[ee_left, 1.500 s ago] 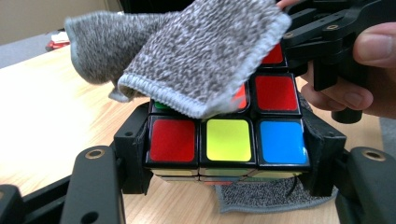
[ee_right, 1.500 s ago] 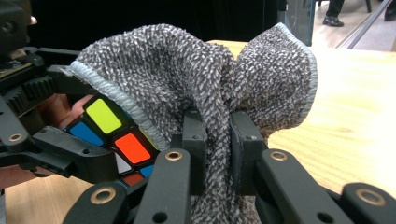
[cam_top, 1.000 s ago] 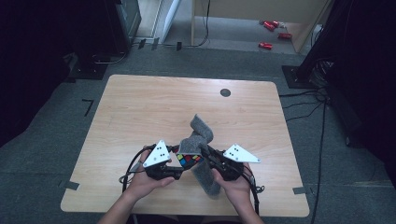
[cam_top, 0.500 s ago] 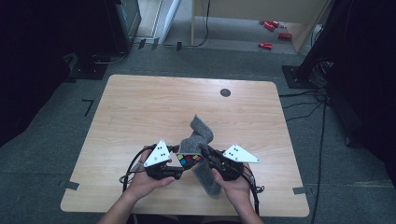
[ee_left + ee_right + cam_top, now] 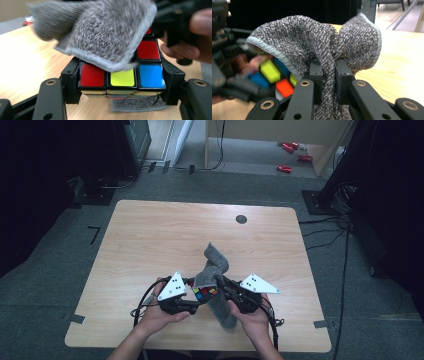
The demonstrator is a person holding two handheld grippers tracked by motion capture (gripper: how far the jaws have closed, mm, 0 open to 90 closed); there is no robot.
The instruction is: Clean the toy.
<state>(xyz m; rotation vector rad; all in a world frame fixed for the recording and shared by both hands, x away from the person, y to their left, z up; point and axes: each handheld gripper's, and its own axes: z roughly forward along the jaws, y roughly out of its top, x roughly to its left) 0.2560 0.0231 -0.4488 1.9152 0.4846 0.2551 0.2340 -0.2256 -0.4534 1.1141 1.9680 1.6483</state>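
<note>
A colourful puzzle cube (image 5: 120, 77) with red, yellow and blue squares sits between the jaws of my left gripper (image 5: 121, 86), whose pads press on its two sides. In the high view the cube (image 5: 202, 293) shows near the table's front edge, with the left gripper (image 5: 196, 296) beside it. A grey knitted cloth (image 5: 317, 42) is pinched in my right gripper (image 5: 327, 75), which is shut on it. The cloth (image 5: 100, 32) drapes over the cube's top. In the high view the cloth (image 5: 214, 270) rises between both hands and the right gripper (image 5: 220, 281) holds it.
The wooden table (image 5: 150, 235) has a dark round grommet (image 5: 241, 219) at its far side. A strip of the cloth (image 5: 223, 312) hangs toward the front edge. Red items (image 5: 292, 147) lie on the floor beyond the table.
</note>
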